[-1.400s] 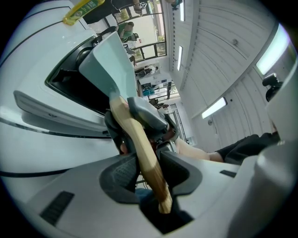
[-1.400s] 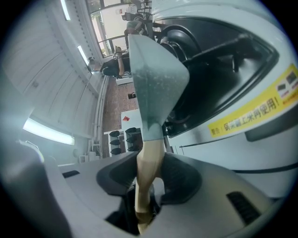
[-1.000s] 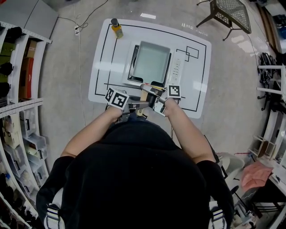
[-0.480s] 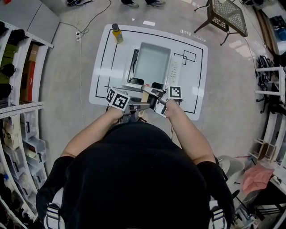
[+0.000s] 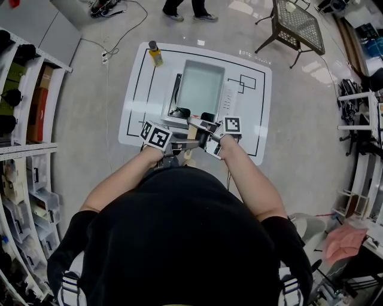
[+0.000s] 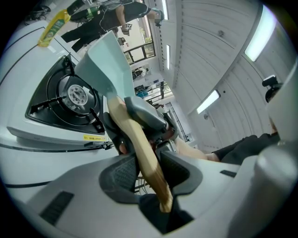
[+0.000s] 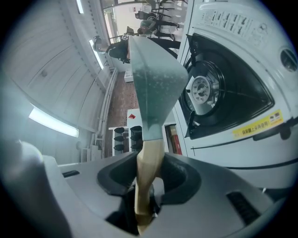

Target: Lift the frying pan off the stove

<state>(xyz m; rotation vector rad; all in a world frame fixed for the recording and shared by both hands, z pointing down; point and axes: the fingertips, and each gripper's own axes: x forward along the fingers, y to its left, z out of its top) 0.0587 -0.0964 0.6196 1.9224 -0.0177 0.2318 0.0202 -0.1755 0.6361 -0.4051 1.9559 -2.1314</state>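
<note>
Your left tool [image 6: 145,169] and right tool [image 7: 150,175] both clamp the pale wooden handle [image 6: 135,139] of the grey-green rectangular metal frying pan [image 7: 152,74], clear above the white gas stove [image 7: 235,28]. Likely stiff and front-heavy, so grip nearer the pan.

Stove label [image 6: 92,137] unreadable, bystander [image 5: 173,7] cut off at top, burner [image 6: 77,95] hidden beneath pan [image 5: 202,88] from head view

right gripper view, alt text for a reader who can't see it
The right gripper clamps the pale wooden handle of a grey-green frying pan that extends away from the camera. A white stove with an uncovered black burner sits to its right.
</note>
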